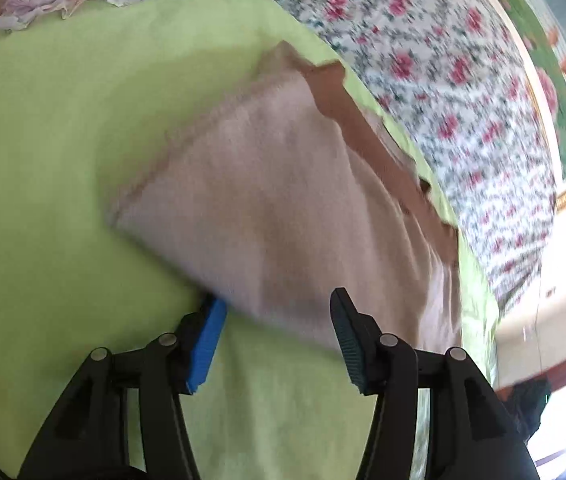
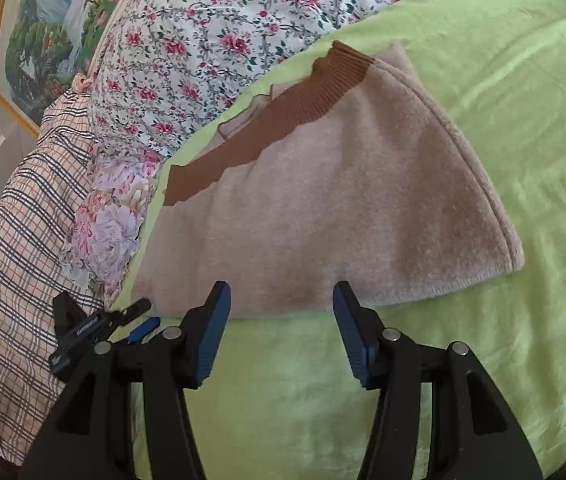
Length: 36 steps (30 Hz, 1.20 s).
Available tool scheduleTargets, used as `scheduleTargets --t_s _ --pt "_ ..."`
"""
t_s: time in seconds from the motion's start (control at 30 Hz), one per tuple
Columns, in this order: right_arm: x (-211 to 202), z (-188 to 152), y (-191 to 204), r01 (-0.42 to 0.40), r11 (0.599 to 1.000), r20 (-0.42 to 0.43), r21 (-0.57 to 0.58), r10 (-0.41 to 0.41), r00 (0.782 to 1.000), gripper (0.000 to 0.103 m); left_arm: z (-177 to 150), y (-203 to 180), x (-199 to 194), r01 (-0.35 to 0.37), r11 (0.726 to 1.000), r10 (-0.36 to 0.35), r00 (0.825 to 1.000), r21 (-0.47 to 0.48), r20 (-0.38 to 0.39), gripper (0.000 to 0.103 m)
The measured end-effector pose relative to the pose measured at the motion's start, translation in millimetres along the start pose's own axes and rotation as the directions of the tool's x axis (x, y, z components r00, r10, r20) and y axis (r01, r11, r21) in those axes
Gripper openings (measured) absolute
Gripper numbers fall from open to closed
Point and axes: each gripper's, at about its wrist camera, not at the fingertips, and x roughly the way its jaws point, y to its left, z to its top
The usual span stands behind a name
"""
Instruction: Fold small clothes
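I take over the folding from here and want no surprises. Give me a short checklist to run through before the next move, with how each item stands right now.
1. Left gripper jaws open and holding nothing: ok.
2. Right gripper jaws open and holding nothing: ok.
3. Beige garment lies folded on the green sheet: ok.
4. Brown ribbed band lined up evenly: not ok, its edge looks jagged.
5. Garment's near edge between the right jaws: not ok, it lies just ahead of the tips.
6. Left view sharp enough to judge contact: cannot tell, it is blurred.
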Motion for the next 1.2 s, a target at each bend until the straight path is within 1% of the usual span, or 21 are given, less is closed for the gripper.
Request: scheduleTargets --t_s 0.13,0.23,0.27,0.3,0.33,0.4,0.43,0.5,0.6,0.67,0.73,0.77,0.8,0.87,0.9,0.93,1.0,1.07,1.1,1.17,1.2 --pt "5.7 10.2 1.8 -0.019 1.000 -0.001 -0.007 0.019 1.000 0.055 28.7 7.4 17.5 0.016 0.997 -0.013 0.999 -0.070 0.052 0.054" --pt "12.8 22.8 0.6 -0.017 1.000 -0.005 -0.019 0.017 1.000 0.055 46.7 0.4 29.8 -0.014 0.999 0.018 0.997 -0.047 0.077 0.052" --pt "15.2 28.3 -0.7 -0.022 1.000 -0.005 -0.022 0.022 1.000 0.055 50.7 -3.1 32.6 -0.020 0.999 0.022 0.996 -0.034 0.082 0.047" --pt "16.7 33.1 -2.1 -0.023 0.999 -0.004 -0.023 0.023 1.000 0.055 54.6 -7.2 35.0 -0.024 1.000 0.025 0.996 -0.016 0.087 0.029" --pt "18.5 40.2 -4.5 -0.027 0.999 -0.004 -0.024 0.027 1.000 0.055 57.8 -12.8 37.5 -0.015 1.000 0.015 0.996 0.006 0.084 0.020" --pt "21.5 51.8 -9.0 -0.036 0.999 -0.010 -0.020 0.036 0.999 0.055 60.5 -27.3 36.8 -0.042 0.998 0.036 0.994 0.055 0.102 0.012" --pt "23.2 57.8 -11.3 -0.041 0.999 -0.015 -0.017 0.041 0.999 0.055 60.3 -36.6 35.1 -0.051 0.995 0.041 0.992 0.086 0.117 0.010" --pt "27.2 70.8 -16.6 -0.062 0.998 -0.037 -0.006 0.062 0.997 0.055 57.2 -57.6 29.6 -0.048 0.987 0.026 0.989 0.151 0.143 0.009" --pt "32.8 90.3 -21.7 -0.088 0.996 -0.062 0.013 0.089 0.994 0.055 48.1 -94.6 26.3 -0.020 0.971 -0.016 0.989 0.240 0.148 0.008" --pt "37.6 104.8 -20.8 -0.116 0.993 -0.079 0.020 0.117 0.990 0.055 37.1 -123.9 28.6 0.005 0.951 -0.050 0.989 0.308 0.138 0.008" --pt "43.1 116.3 -18.1 -0.155 0.987 -0.098 0.029 0.158 0.983 0.055 21.7 -152.5 34.3 0.036 0.926 -0.084 0.990 0.376 0.112 0.008" --pt "48.8 122.2 -15.2 -0.186 0.982 -0.117 0.036 0.189 0.975 0.055 11.1 -168.1 41.4 0.051 0.908 -0.095 0.992 0.416 0.086 0.008" --pt "57.8 128.2 -11.8 -0.222 0.974 -0.145 0.051 0.227 0.963 0.055 3.6 -174.6 45.5 0.056 0.896 -0.097 0.993 0.441 0.071 0.008" --pt "79.6 137.8 -6.7 -0.270 0.958 -0.196 0.098 0.285 0.938 0.066 -14.4 -189.2 62.3 0.066 0.867 -0.092 0.995 0.493 0.029 0.008" --pt "90.1 141.2 -5.2 -0.282 0.952 -0.213 0.119 0.302 0.929 0.079 -21.7 -192.5 70.2 0.068 0.857 -0.085 0.996 0.511 0.010 0.008" --pt "101.1 144.3 -3.2 -0.291 0.947 -0.228 0.134 0.316 0.921 0.085 -28.0 -194.2 77.8 0.073 0.849 -0.079 0.997 0.523 -0.009 0.008" --pt "125.8 151.2 0.3 -0.288 0.946 -0.271 0.148 0.319 0.908 0.085 -35.9 -194.6 88.6 0.082 0.841 -0.071 0.997 0.535 -0.043 0.008" --pt "150.8 156.7 5.3 -0.255 0.956 -0.313 0.143 0.288 0.905 0.085 -40.1 -193.3 91.1 0.086 0.834 -0.069 0.996 0.545 -0.052 0.008" --pt "160.8 159.1 9.3 -0.248 0.959 -0.322 0.133 0.279 0.905 0.084 -41.1 -193.4 90.2 0.087 0.830 -0.071 0.996 0.551 -0.052 0.008" --pt "179.4 164.2 24.2 -0.257 0.963 -0.338 0.085 0.270 0.902 0.067 -41.8 -194.7 89.0 0.085 0.821 -0.067 0.996 0.565 -0.052 0.008" --pt "186.3 165.9 30.7 -0.247 0.967 -0.346 0.058 0.251 0.904 0.052 -42.3 -196.4 89.0 0.084 0.817 -0.065 0.996 0.570 -0.054 0.008"
